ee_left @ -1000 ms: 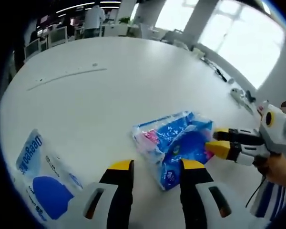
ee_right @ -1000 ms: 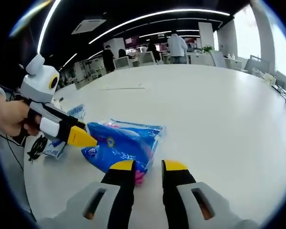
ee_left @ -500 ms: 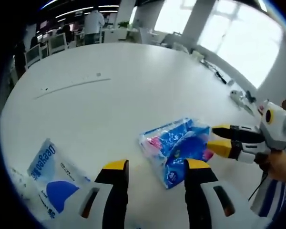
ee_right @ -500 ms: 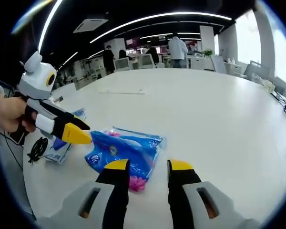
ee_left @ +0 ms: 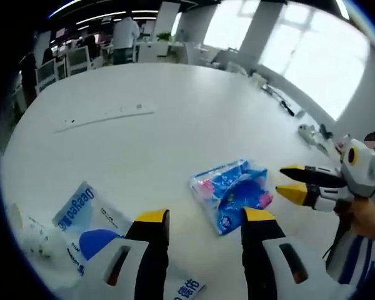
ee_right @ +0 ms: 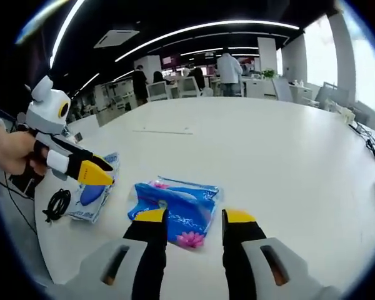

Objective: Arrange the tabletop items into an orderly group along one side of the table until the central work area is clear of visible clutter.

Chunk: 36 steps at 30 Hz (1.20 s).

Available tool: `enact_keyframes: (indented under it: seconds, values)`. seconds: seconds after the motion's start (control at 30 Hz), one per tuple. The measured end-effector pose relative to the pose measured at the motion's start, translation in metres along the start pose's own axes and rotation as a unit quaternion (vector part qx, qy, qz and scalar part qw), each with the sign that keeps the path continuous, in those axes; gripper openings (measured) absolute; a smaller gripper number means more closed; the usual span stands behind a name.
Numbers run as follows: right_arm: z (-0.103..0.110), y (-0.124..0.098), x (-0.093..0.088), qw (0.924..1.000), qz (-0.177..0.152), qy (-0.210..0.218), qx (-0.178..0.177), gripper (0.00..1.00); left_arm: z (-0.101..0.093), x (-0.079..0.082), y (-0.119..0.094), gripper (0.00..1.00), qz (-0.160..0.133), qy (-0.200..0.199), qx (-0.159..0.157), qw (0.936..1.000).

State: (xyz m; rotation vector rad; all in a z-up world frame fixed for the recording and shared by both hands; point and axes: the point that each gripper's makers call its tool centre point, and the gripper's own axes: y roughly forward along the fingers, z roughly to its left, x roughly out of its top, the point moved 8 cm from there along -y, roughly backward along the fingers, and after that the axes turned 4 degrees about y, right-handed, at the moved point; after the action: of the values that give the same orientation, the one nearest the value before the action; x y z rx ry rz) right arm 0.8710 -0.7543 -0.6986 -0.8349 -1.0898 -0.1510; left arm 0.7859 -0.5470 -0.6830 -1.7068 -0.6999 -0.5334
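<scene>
Two grippers, left gripper and right gripper, hover released and empty near the blue tissue pack lying flat on the white table; a shallow pinch may merely slide its slick wrapper.

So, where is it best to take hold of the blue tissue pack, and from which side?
Probably by the crumpled end of the blue tissue pack, which faces the right gripper. The pack lies flat on the white table, so its soft, raised wrapper there gives the jaws something to pinch. Come in low from that side.
</scene>
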Motion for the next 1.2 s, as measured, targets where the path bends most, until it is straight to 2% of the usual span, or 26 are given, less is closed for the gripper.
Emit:
enact_keyframes:
  seconds: [0.23,0.4,0.5,0.63,0.77,1.03,1.2]
  values:
    - [0.018,-0.021,-0.007,1.0,0.001,0.007,0.002,0.38,0.009,-0.02,-0.033,0.47,-0.008,-0.009,-0.004,0.9999]
    - [0.034,-0.038,-0.014,0.9997,0.012,0.02,0.001,0.45,0.018,-0.035,-0.066,0.56,-0.018,0.001,-0.009,0.9998]
    - [0.046,-0.049,-0.017,0.9996,0.012,0.024,0.002,0.48,0.028,-0.045,-0.088,0.57,-0.026,-0.001,-0.009,0.9996]
    - [0.061,-0.064,-0.022,0.9998,0.016,0.014,0.002,0.49,0.049,-0.064,-0.116,0.57,-0.024,-0.002,0.0,0.9997]
    - [0.074,-0.079,-0.028,0.9996,0.015,0.024,-0.001,0.49,0.071,-0.08,-0.141,0.57,-0.036,-0.035,0.012,0.9987]
    - [0.094,-0.103,-0.031,0.9984,0.007,0.056,-0.003,0.5,0.111,-0.115,-0.188,0.57,-0.04,-0.057,0.035,0.997]
    - [0.105,-0.11,-0.035,0.9983,0.005,0.058,-0.004,0.5,0.132,-0.129,-0.206,0.57,-0.04,-0.078,0.053,0.9948]
